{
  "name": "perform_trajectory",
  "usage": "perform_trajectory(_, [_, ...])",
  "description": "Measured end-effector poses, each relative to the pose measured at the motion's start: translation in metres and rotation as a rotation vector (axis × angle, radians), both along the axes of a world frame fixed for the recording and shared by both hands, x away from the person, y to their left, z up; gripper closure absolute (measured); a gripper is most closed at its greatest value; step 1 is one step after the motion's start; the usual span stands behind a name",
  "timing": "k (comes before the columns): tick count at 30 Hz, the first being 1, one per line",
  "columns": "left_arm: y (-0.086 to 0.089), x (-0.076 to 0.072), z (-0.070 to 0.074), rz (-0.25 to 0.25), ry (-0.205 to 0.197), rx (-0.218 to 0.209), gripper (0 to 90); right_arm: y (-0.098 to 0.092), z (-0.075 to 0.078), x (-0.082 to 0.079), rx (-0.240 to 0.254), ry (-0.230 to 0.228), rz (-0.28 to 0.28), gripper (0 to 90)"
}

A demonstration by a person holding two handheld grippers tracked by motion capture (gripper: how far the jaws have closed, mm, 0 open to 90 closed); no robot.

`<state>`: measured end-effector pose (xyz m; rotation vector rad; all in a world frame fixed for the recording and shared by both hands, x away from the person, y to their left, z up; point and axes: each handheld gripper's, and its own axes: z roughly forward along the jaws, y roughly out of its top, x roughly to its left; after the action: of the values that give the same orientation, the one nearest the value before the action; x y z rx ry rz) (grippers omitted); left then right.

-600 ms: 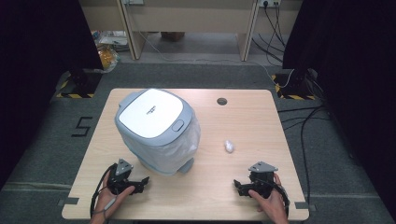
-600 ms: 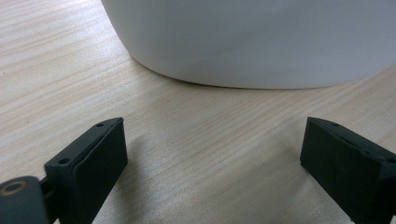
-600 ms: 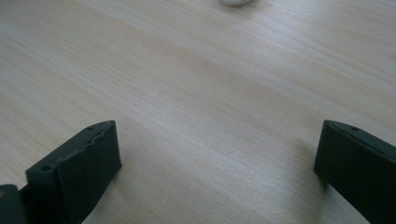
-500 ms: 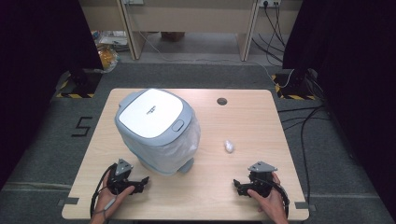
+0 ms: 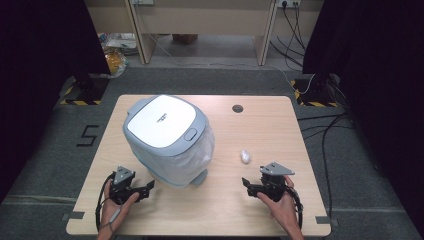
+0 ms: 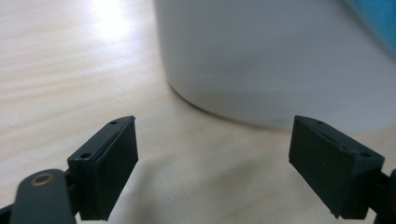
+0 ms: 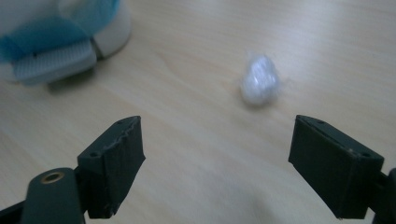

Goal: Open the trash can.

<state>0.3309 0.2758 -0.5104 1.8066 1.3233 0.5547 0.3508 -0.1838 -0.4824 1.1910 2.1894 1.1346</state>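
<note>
A white bin [image 5: 167, 135] with a grey-rimmed lid and a translucent liner stands left of the table's middle. A small crumpled white wad [image 5: 245, 156] lies on the wood to its right. A hand holds my left gripper [image 5: 148, 187] at the front left. It is open, and its jaws point at the bin's base. In the left gripper view the bin's white wall [image 6: 261, 60] rises just beyond the open left gripper [image 6: 215, 172]. My right gripper [image 5: 246, 183] is open at the front right. In the right gripper view the wad [image 7: 260, 80] lies ahead of the open right gripper [image 7: 217, 172], with the bin's pedal [image 7: 53, 60] at the far left.
The wooden table [image 5: 270, 125] has a round cable hole [image 5: 237, 108] near its far edge. Cables run over the grey floor to the right. A cabinet and clutter stand beyond the table.
</note>
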Motion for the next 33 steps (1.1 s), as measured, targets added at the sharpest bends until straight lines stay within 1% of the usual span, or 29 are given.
perform_trajectory(1, [0.001,0.002,0.002,0.009,-0.013,-0.007,15.0,0.006,0.003,0.003,0.003,-0.004,0.005,18.5])
perform_trajectory(2, [0.001,0.005,0.002,0.011,-0.017,-0.003,15.0,0.012,0.005,0.007,0.002,-0.011,0.017,18.6])
perform_trajectory(3, [0.001,0.006,0.002,0.015,-0.014,0.001,12.0,0.019,0.007,0.01,0.0,-0.017,0.028,18.8])
perform_trajectory(4, [0.002,0.008,0.002,0.015,-0.01,-0.01,10.9,0.024,0.008,0.012,-0.004,-0.02,0.034,18.8])
perform_trajectory(5, [0.003,0.009,0.001,0.019,-0.007,-0.013,10.9,0.029,0.009,0.015,-0.006,-0.019,0.046,18.8])
perform_trajectory(7, [0.003,0.01,-0.001,0.027,-0.008,-0.002,11.9,0.038,0.01,0.02,-0.005,-0.022,0.058,18.8])
perform_trajectory(10, [0.005,0.014,-0.002,0.039,-0.004,0.001,12.3,0.05,0.009,0.029,-0.006,-0.018,0.068,19.1])
perform_trajectory(14, [0.004,0.021,-0.002,0.052,-0.008,0.008,12.5,0.063,0.004,0.043,0.018,0.002,0.068,19.6])
perform_trajectory(15, [0.004,0.021,-0.002,0.052,-0.008,0.008,13.6,0.066,0.002,0.046,0.028,0.008,0.066,19.8])
perform_trajectory(16, [0.004,0.027,-0.001,0.057,-0.012,0.01,14.4,0.069,0.0,0.05,0.03,0.012,0.066,19.9])
perform_trajectory(17, [0.004,0.027,-0.001,0.057,-0.012,0.01,14.4,0.071,-0.002,0.053,0.031,0.017,0.064,19.9])
perform_trajectory(18, [0.003,0.033,-0.001,0.058,-0.013,0.014,14.4,0.073,-0.005,0.056,0.034,0.028,0.054,19.9])
perform_trajectory(19, [0.003,0.036,-0.001,0.058,-0.012,0.013,14.4,0.074,-0.007,0.059,0.024,0.034,0.047,19.9])
perform_trajectory(21, [0.003,0.042,-0.001,0.062,-0.011,0.013,14.4,0.077,-0.01,0.067,0.007,0.028,0.031,20.1])
perform_trajectory(22, [0.003,0.044,-0.001,0.066,-0.011,0.014,14.4,0.079,-0.009,0.071,0.01,0.024,0.02,20.3])
perform_trajectory(23, [0.003,0.046,-0.001,0.066,-0.011,0.015,14.4,0.081,-0.009,0.074,0.014,0.005,0.015,20.8])
perform_trajectory(24, [0.004,0.048,-0.001,0.069,-0.012,0.017,14.4,0.084,-0.009,0.077,0.033,0.011,0.013,20.8])
perform_trajectory(25, [0.004,0.05,-0.002,0.074,-0.014,0.011,14.5,0.086,-0.009,0.081,0.019,0.022,0.027,20.7])
perform_trajectory(26, [0.004,0.05,-0.002,0.074,-0.014,0.011,14.4,0.088,-0.01,0.084,0.001,0.019,0.026,20.8])
perform_trajectory(27, [0.005,0.055,-0.003,0.073,-0.009,0.002,14.5,0.089,-0.01,0.088,0.002,0.013,0.015,21.2])
perform_trajectory(29, [0.005,0.058,-0.003,0.07,-0.011,0.008,14.6,0.09,-0.011,0.093,0.054,0.01,-0.004,21.7])
perform_trajectory(30, [0.005,0.06,-0.003,0.073,-0.014,0.01,14.6,0.091,-0.013,0.095,0.061,0.015,-0.007,21.5])
perform_trajectory(31, [0.005,0.062,-0.003,0.073,-0.015,0.008,14.7,0.093,-0.014,0.097,0.043,0.018,0.001,21.2])
perform_trajectory(32, [0.005,0.064,-0.003,0.07,-0.016,0.008,14.7,0.095,-0.015,0.099,0.021,0.008,0.01,21.2])
perform_trajectory(33, [0.004,0.066,-0.004,0.07,-0.018,0.004,14.8,0.097,-0.016,0.101,0.019,-0.005,0.015,21.3])
